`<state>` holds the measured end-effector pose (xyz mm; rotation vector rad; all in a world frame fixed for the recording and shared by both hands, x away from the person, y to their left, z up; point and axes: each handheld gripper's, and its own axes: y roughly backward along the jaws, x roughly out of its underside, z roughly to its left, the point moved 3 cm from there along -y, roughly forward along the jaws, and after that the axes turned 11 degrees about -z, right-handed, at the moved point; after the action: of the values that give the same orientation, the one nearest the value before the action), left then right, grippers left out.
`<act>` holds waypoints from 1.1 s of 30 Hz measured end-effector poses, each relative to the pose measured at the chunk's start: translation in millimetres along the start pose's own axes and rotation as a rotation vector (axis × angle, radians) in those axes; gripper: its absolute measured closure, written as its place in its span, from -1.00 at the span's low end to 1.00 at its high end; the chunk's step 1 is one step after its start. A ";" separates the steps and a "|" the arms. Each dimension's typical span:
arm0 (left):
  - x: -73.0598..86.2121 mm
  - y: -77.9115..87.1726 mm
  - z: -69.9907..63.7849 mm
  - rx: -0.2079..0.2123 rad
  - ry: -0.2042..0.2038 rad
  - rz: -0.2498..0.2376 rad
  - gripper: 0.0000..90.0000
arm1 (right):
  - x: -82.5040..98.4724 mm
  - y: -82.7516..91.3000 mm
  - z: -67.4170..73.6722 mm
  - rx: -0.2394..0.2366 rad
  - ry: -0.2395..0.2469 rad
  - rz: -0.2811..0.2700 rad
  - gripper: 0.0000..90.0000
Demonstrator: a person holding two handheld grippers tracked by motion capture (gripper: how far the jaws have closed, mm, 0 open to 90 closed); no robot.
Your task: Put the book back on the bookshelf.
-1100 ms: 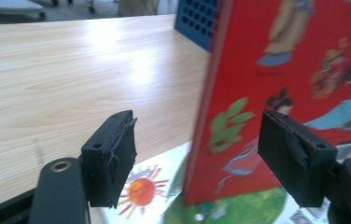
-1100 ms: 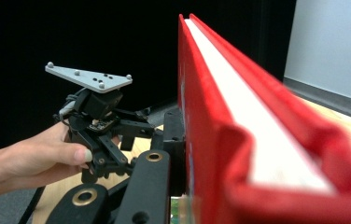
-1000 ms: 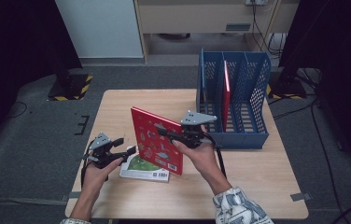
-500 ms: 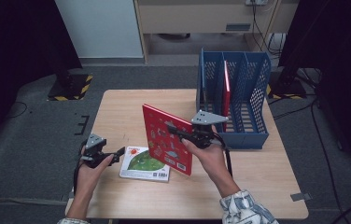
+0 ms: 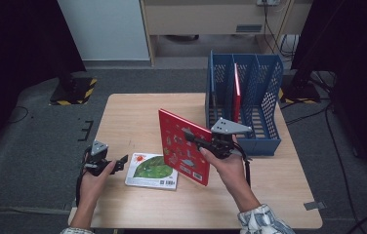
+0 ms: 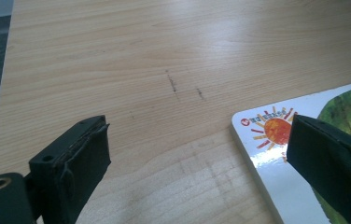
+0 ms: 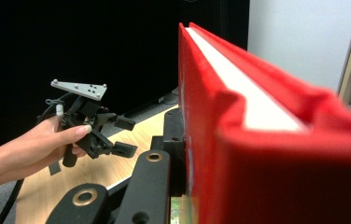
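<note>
my right gripper (image 5: 194, 137) pinches the red book (image 5: 181, 146) upright, beside the blue rack (image 5: 264, 141). i must slide it in next. my left gripper (image 5: 118, 163), jaws spread, waits.

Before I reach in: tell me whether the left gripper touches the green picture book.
Apart: the left gripper view shows the left gripper open, its jaws above the green picture book.

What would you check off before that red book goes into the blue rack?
1. Right tool shut on the red book: ok.
2. Book lifted off the table: ok.
3. Blue rack has a free slot: ok; one red book stands in the middle one.
4. Left tool open, holding nothing: ok.
5. Green book lies flat, out of the path: ok.
6. Grip firmness on the book: cannot tell.
</note>
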<state>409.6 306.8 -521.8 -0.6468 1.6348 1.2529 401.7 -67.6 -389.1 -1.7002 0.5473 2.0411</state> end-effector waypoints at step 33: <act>12.1 -2.6 14.8 -0.097 0.022 0.089 -0.88 | -4.0 52.2 -11.5 0.077 -0.006 -0.015 0.77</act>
<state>412.1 321.3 -534.2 -0.6552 1.6444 1.4014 382.8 -117.6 -385.6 -1.6478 0.6020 1.9881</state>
